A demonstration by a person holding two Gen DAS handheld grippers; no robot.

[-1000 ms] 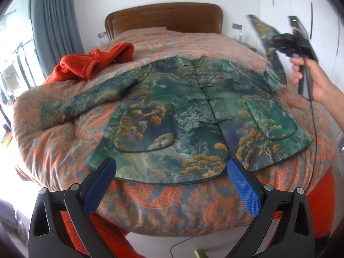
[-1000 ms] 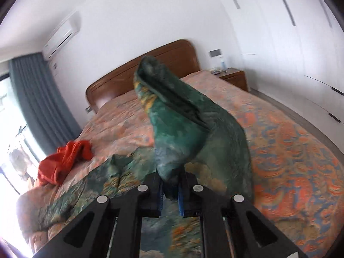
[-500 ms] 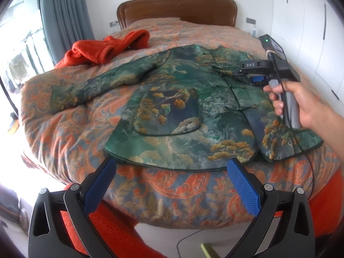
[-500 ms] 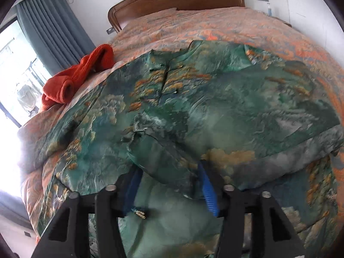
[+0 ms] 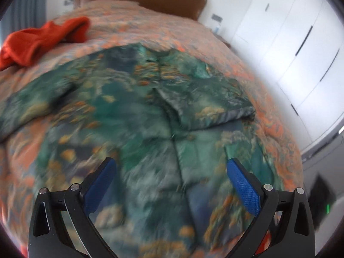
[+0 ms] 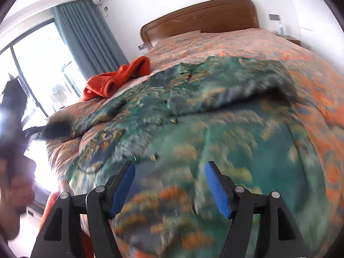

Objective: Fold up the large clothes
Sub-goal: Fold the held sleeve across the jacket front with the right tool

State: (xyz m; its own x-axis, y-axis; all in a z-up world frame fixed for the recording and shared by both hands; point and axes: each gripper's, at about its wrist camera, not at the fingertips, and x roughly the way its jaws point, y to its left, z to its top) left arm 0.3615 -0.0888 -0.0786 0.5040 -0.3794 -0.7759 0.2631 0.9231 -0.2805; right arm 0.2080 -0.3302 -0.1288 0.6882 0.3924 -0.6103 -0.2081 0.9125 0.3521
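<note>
A green brocade jacket [image 5: 133, 129] with gold tree patterns lies front up on the bed. One sleeve [image 5: 206, 105] is folded across its chest, and it also shows in the right wrist view as the sleeve [image 6: 236, 90]. My left gripper [image 5: 172, 172] hovers open above the jacket's lower half with nothing between its blue pads. My right gripper [image 6: 169, 176] is above the jacket [image 6: 215, 150] near its hem. Its jaws are opening and nothing is between them. Both views are blurred by motion.
An orange knit garment [image 6: 120, 79] lies bunched on the patterned quilt [image 6: 236, 43] near the headboard [image 6: 204, 15]. A hand [image 6: 15, 193] holding the other gripper is a blur at the left edge. White wardrobe doors [image 5: 301, 53] stand to the right of the bed.
The right gripper brought the raised sleeve down across the jacket's chest, let it go, and drew back toward the hem. The left gripper swung in from the bed's foot to above the jacket.
</note>
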